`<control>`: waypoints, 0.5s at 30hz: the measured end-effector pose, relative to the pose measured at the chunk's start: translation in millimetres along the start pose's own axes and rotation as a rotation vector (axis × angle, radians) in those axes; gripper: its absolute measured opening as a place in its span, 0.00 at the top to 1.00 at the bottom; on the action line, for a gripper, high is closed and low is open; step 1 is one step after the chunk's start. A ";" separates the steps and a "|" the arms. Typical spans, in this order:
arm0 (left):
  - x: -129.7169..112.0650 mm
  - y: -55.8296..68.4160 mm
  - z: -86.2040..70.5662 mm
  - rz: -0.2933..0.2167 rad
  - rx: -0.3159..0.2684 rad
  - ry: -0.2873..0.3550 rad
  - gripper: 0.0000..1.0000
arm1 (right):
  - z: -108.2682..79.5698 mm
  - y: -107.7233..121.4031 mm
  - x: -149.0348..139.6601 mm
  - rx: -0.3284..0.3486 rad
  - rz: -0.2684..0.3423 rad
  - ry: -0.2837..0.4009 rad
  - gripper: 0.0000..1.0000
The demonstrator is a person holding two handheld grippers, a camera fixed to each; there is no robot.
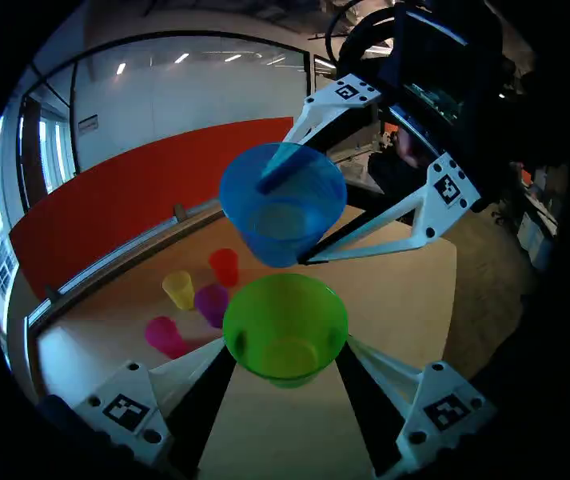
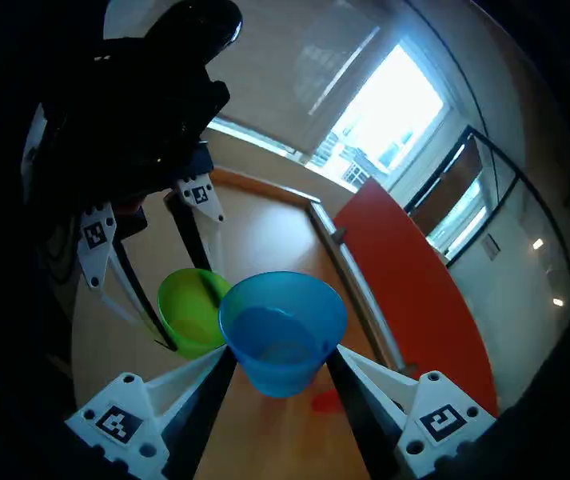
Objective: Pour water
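A translucent blue cup (image 1: pixel 282 204) is aloft just beside a translucent green cup (image 1: pixel 286 328).

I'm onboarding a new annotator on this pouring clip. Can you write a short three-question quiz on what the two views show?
1. Multiple choice: which cup does the left gripper hold between its fingers? A) pink B) green C) yellow
2. True or false: the blue cup in the right gripper is resting on the table.
3. Fill in: apart from the two held cups, ___ small cups are on the table.

Key
1. B, the green cup.
2. False: it is held in the air between the fingers, close to the green cup.
3. Four: red, yellow, purple, pink.
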State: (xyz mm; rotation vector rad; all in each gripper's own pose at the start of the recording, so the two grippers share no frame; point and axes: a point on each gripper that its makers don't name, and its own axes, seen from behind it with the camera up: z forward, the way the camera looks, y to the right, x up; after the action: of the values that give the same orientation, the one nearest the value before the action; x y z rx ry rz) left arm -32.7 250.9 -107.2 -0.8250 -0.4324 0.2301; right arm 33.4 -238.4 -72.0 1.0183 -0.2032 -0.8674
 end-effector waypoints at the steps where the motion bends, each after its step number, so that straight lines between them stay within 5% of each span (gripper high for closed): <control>1: 0.4 0.4 0.0 0.000 0.000 0.001 0.18 | -0.1 0.1 0.3 -0.001 -0.005 -0.001 0.18; 15: 5.3 2.9 0.0 0.004 0.004 0.015 0.18 | -3.6 4.5 1.4 -0.014 -0.120 -0.018 0.18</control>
State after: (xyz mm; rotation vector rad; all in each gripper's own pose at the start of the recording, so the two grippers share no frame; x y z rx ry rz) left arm -28.1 254.8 -107.9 -0.8228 -0.4162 0.2284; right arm 38.6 -236.0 -70.7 1.0176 -0.1514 -0.9861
